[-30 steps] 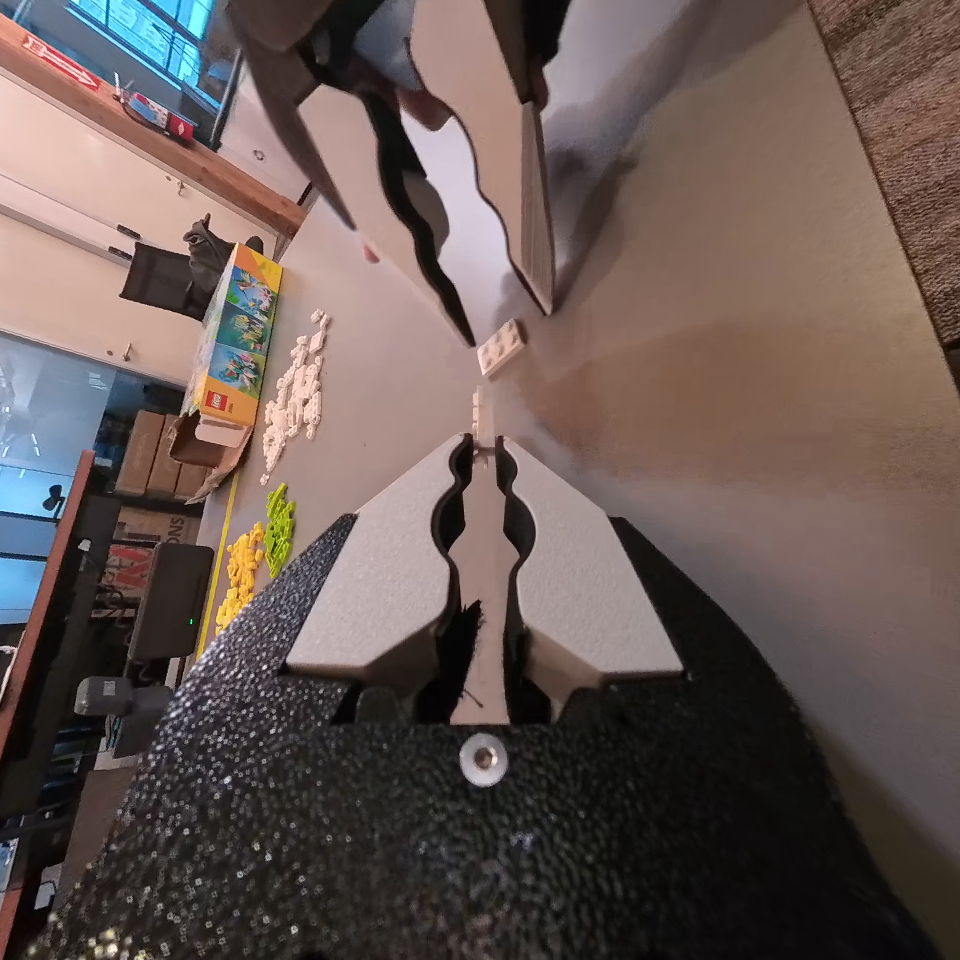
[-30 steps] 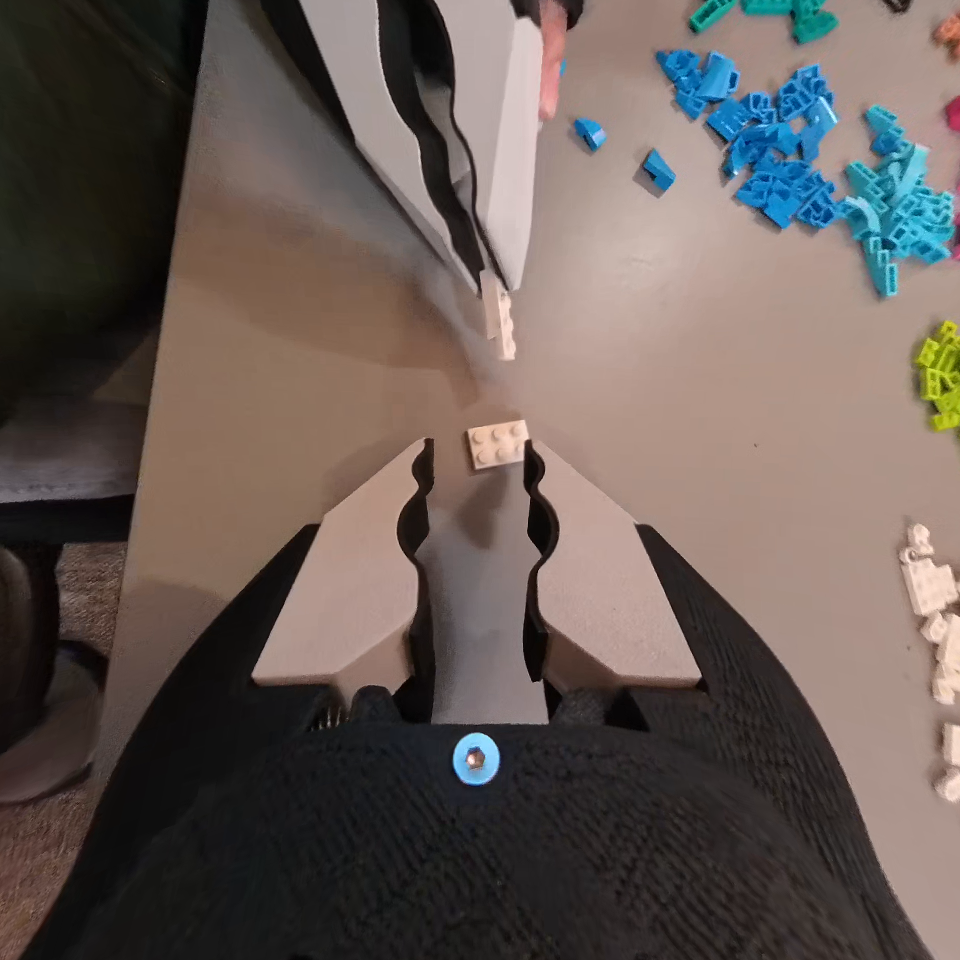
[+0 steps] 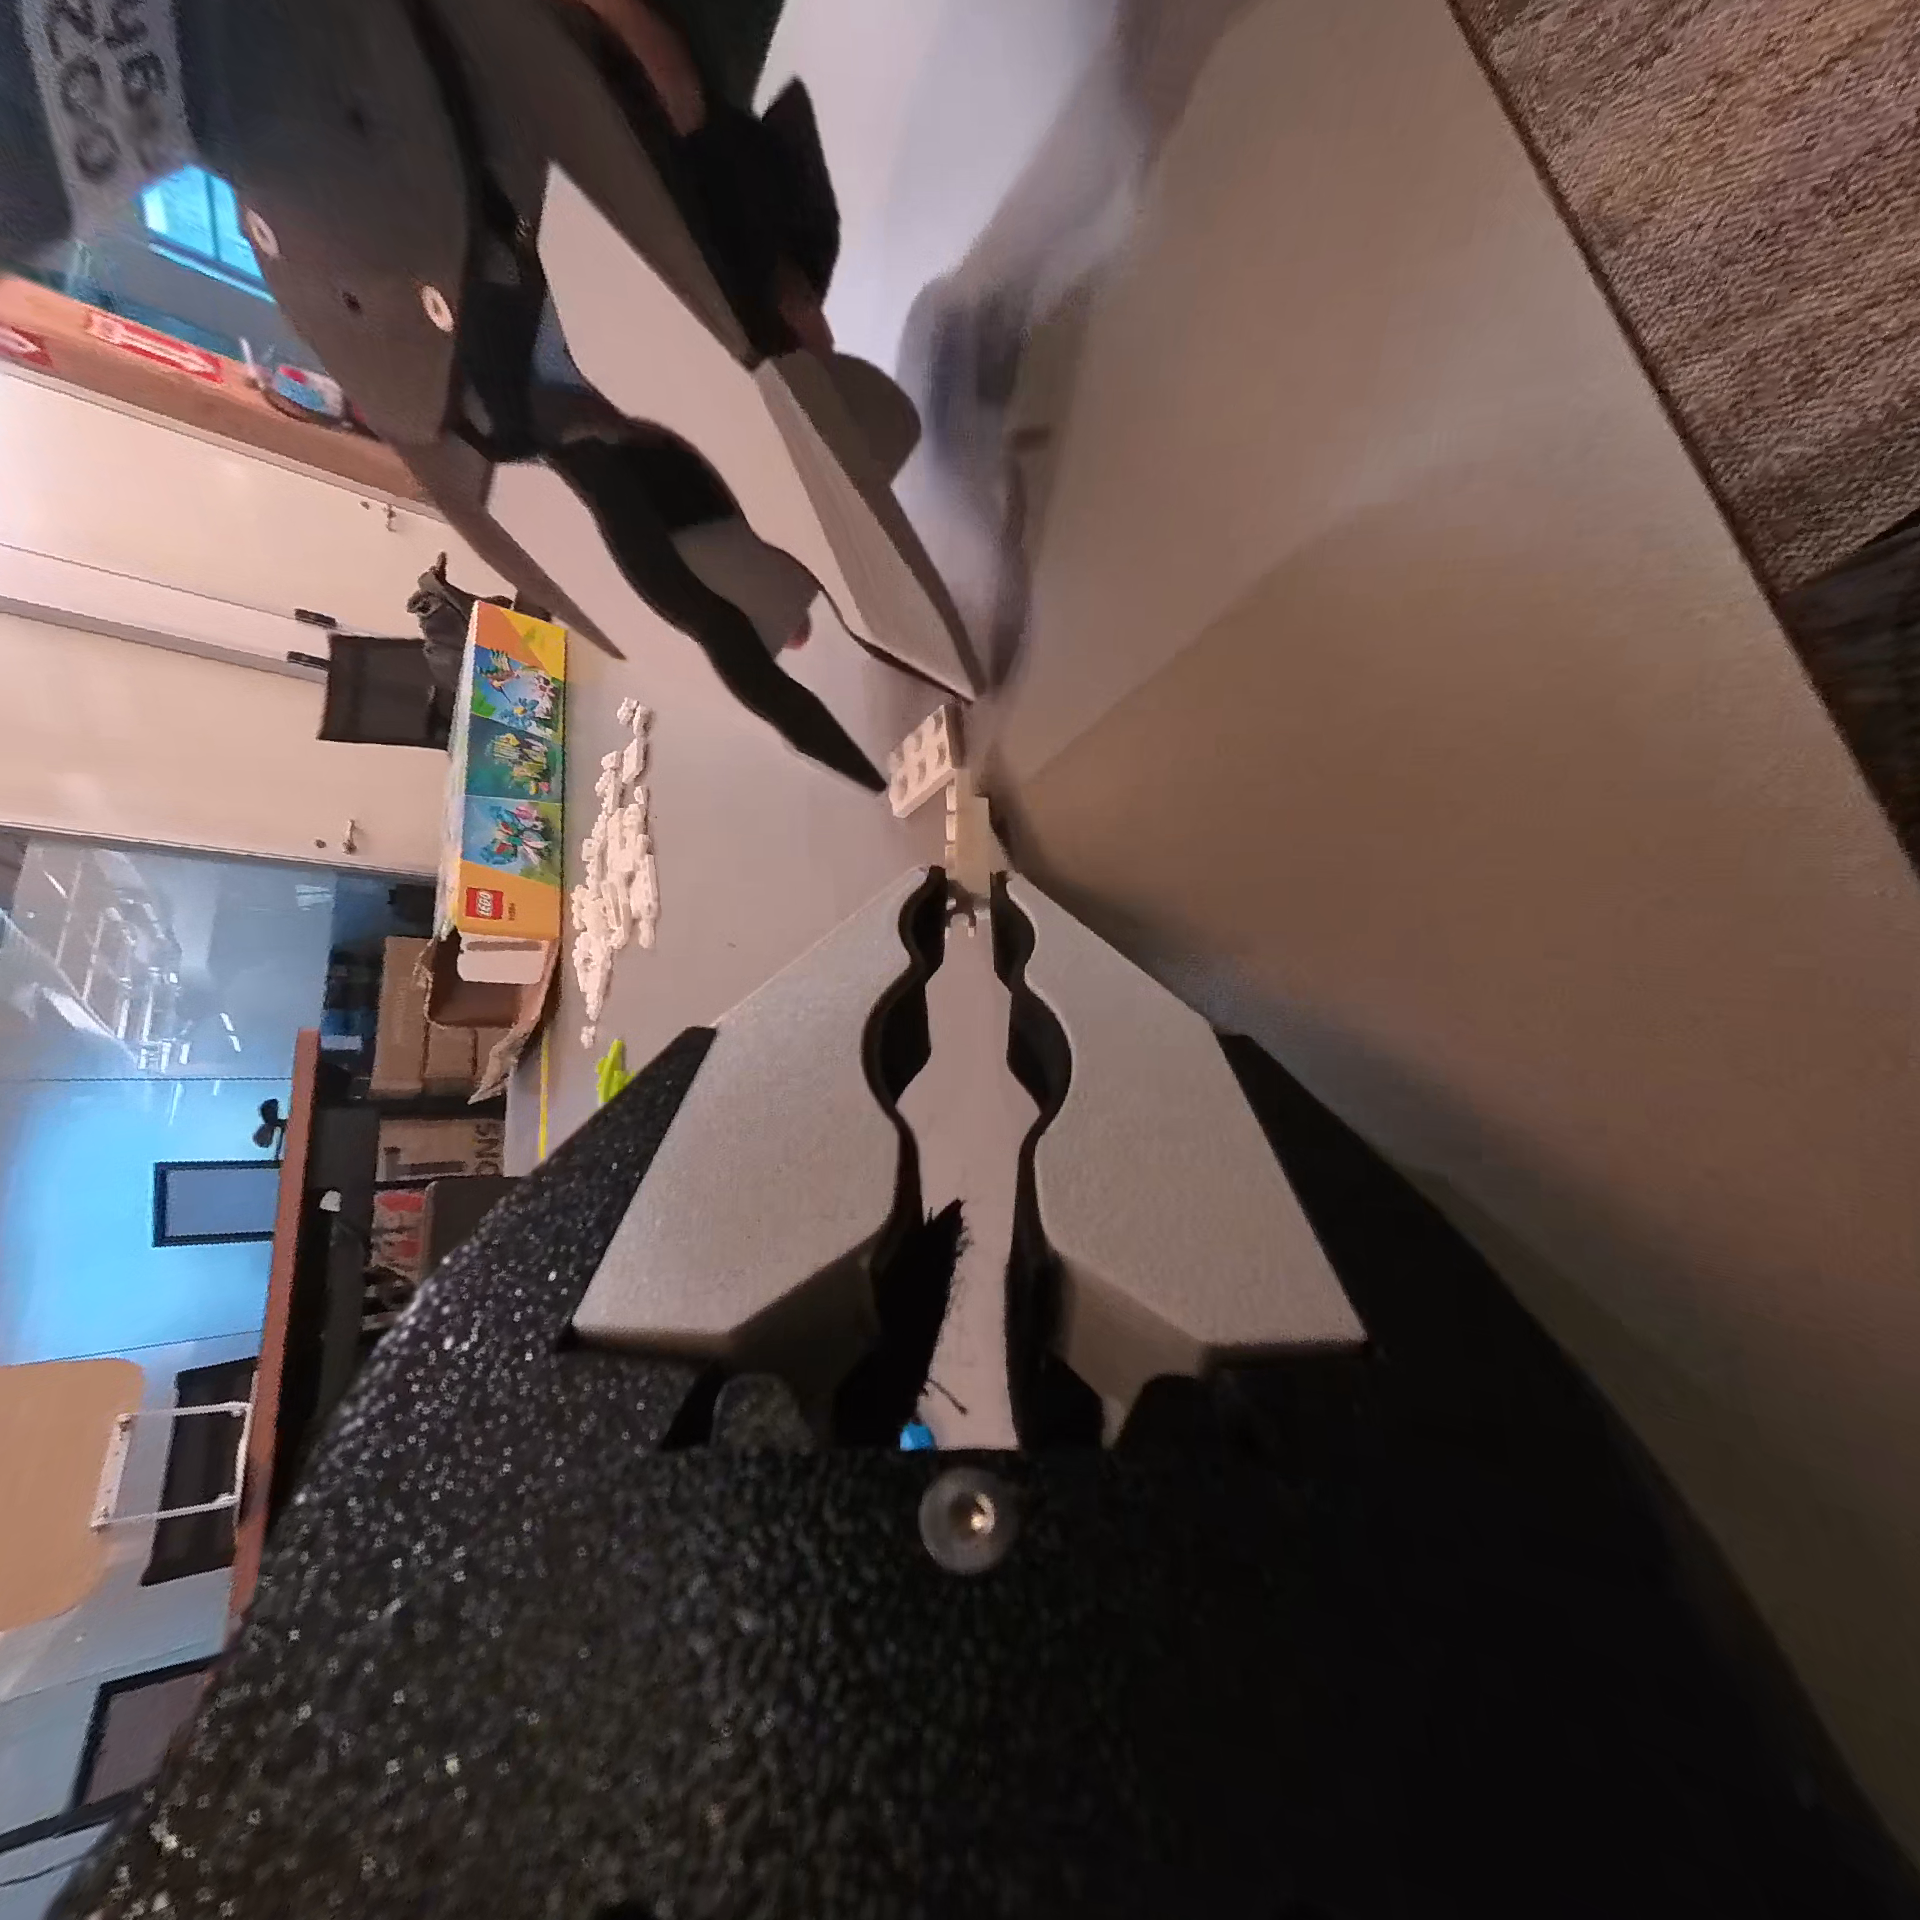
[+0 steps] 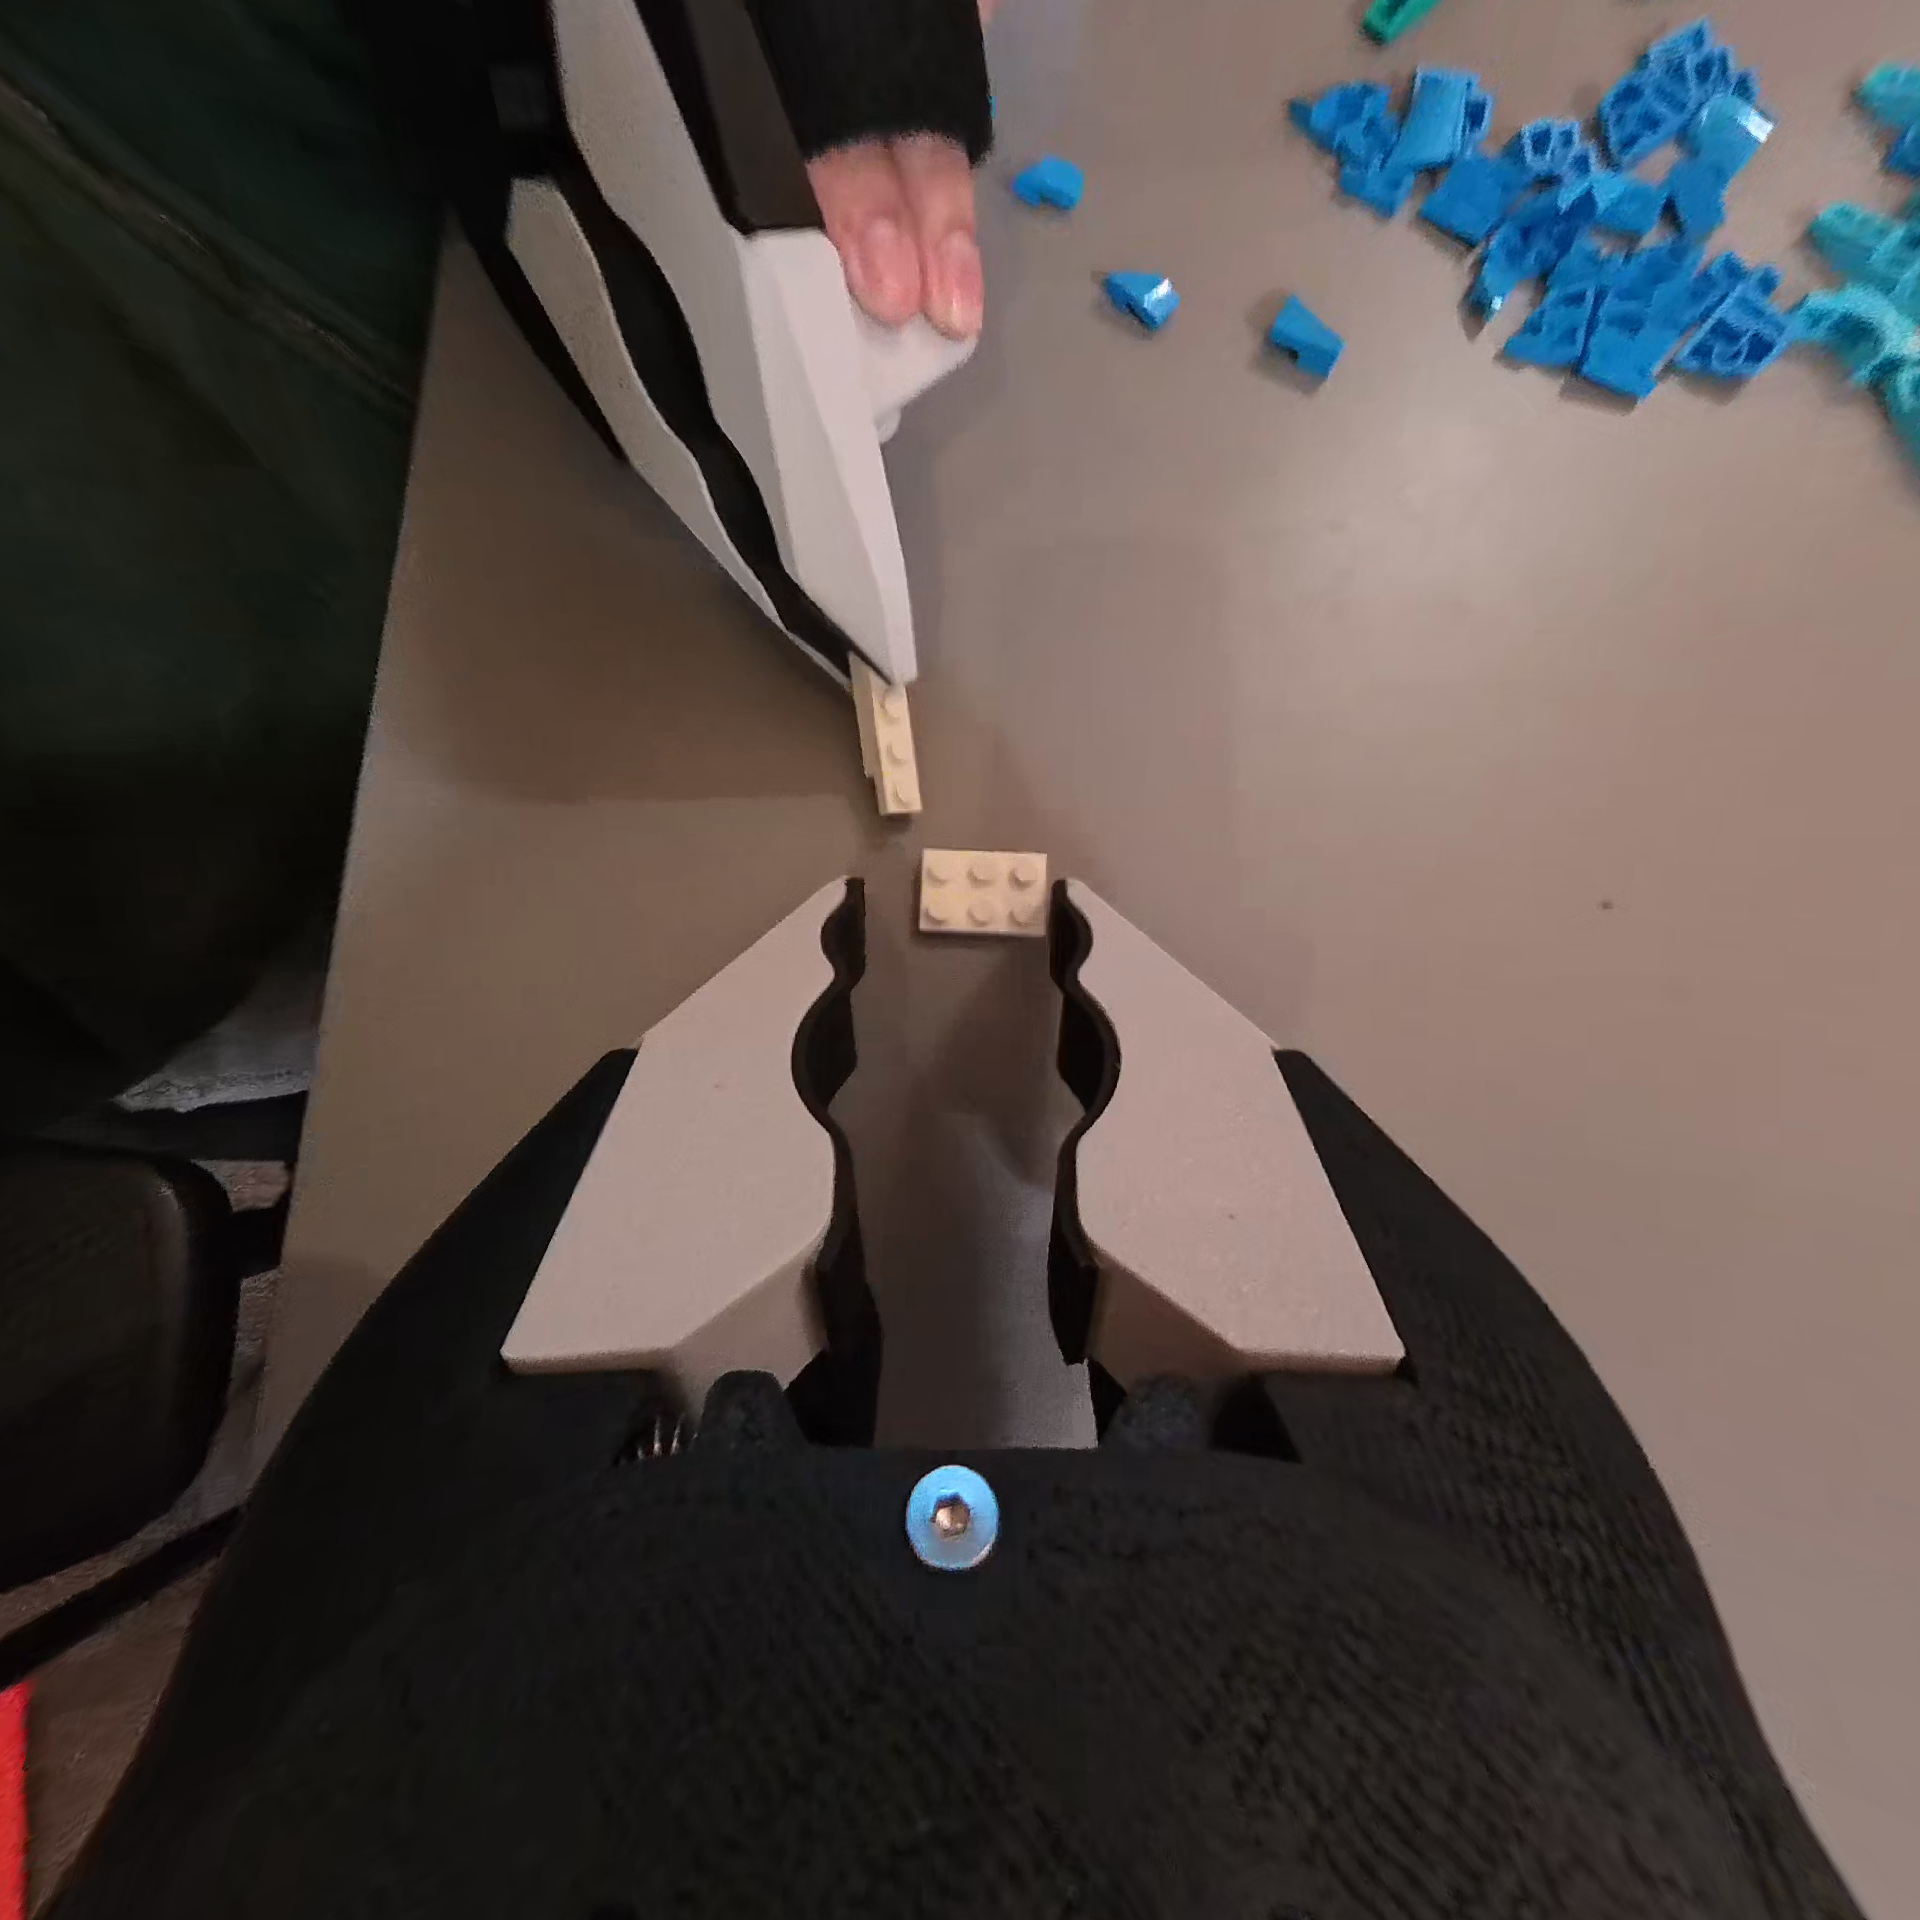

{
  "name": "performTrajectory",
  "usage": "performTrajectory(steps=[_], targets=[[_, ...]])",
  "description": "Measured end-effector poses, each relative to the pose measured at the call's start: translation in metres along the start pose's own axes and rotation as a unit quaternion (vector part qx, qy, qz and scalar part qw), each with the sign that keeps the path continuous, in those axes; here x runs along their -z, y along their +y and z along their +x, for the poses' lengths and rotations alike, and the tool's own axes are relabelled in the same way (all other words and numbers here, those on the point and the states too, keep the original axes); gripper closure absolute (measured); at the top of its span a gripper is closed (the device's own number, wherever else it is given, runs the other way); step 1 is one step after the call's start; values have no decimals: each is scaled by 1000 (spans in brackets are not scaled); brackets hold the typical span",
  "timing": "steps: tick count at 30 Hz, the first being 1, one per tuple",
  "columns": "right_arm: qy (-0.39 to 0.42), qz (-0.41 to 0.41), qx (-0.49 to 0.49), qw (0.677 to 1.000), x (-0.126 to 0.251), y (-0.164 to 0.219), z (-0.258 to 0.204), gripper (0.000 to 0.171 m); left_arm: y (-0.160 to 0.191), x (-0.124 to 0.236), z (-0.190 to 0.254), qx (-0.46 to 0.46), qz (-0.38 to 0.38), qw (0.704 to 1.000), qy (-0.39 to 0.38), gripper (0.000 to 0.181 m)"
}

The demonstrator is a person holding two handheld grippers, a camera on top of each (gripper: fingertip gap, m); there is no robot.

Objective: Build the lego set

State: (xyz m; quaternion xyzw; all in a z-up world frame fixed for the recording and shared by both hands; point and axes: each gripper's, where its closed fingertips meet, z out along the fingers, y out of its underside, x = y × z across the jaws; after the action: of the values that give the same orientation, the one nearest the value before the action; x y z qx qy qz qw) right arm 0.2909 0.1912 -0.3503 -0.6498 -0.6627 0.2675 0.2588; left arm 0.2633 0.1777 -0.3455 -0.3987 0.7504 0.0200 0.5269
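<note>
A white 2x3 plate (image 4: 982,894) lies flat on the grey table (image 4: 1351,831), studs up, between the tips of my right gripper (image 4: 956,894). That gripper is open, and its right finger is at the plate's edge. My left gripper (image 3: 964,883) is shut on a narrow white plate (image 3: 966,831) that sticks out past its tips. In the right wrist view the left gripper (image 4: 883,665) comes in from above, and its narrow plate (image 4: 891,748) ends just short of the 2x3 plate. In the left wrist view the right gripper (image 3: 923,732) straddles the 2x3 plate (image 3: 928,764).
A pile of blue bricks (image 4: 1610,239) and a few loose ones lie at the far right. A heap of white pieces (image 3: 618,883) and the set's box (image 3: 509,790) lie farther along the table. The table edge (image 4: 405,623) runs close on the left. A hand (image 4: 914,260) holds the left gripper. Some 4 cm of space lies between my two pairs of fingers.
My left gripper has brought its narrow plate closer to the 2x3 plate. My right gripper stays open around the 2x3 plate.
</note>
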Motion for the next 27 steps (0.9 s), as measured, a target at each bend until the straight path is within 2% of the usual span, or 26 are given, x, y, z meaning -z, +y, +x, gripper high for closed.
performTrajectory(steps=[1,3,7,13,27], targets=[[-3,2,-6,1000,-2,0,1,137,0,0,0,-9,0,1000,-1,176],[0,8,-21,1000,-3,-1,5,147,-2,0,1,-36,0,999,-8,176],[-32,23,-65,997,-2,-3,5,148,-5,-1,2,-92,4,996,-20,176],[-146,105,-142,973,2,-18,-15,148,-8,-3,1,-163,13,986,-43,176],[-146,83,-118,979,-6,-20,-21,149,-12,-2,2,-183,24,981,-50,176]])
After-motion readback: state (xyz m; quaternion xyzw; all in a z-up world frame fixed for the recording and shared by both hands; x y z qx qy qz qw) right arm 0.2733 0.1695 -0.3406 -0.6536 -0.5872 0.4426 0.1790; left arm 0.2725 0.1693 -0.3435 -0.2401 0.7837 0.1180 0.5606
